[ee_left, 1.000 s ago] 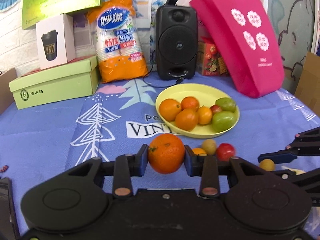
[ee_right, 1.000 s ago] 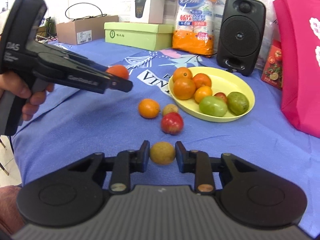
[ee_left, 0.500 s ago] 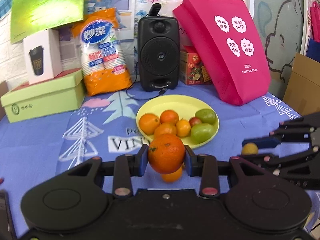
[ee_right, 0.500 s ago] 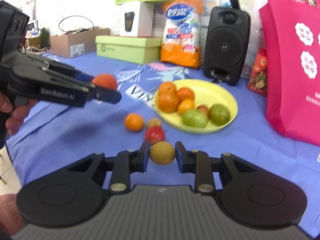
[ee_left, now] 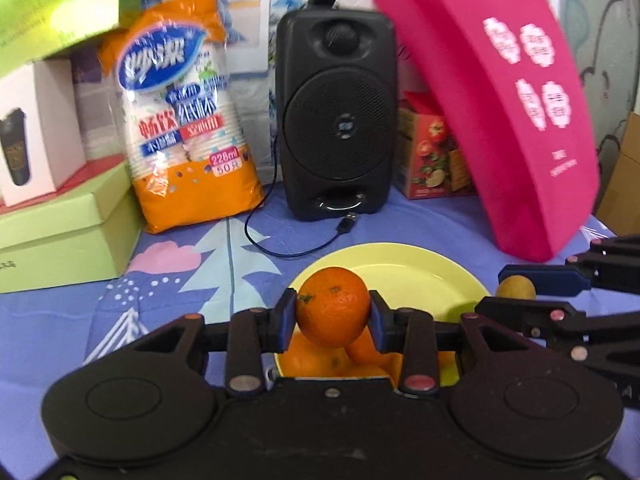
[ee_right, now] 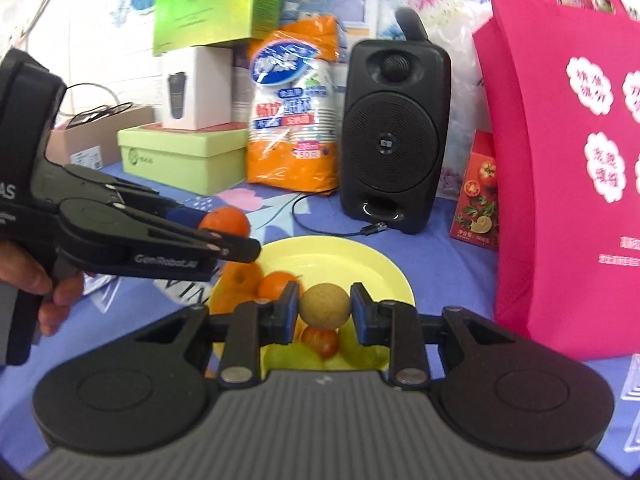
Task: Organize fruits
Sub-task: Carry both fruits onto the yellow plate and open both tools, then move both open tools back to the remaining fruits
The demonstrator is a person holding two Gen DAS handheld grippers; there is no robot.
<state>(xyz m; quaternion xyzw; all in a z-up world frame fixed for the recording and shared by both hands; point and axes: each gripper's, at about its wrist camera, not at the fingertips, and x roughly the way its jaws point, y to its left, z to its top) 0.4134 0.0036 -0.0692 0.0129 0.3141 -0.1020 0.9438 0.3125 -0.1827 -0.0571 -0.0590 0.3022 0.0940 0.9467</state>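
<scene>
plate near half hidden by left gripper | fruits below right gripper partly covered | pink bag cut off at right edge | bag print blurred

My left gripper bears "GenRobot.AI"; the paper-cup pack reads "228ml" and "50".

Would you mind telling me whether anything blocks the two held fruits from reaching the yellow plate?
Nothing visible does. The left tongs hold the orange and the right tongs hold the small brown fruit above the yellow plate, whose far half shows bare beyond the fruit piled at its near side.
</scene>
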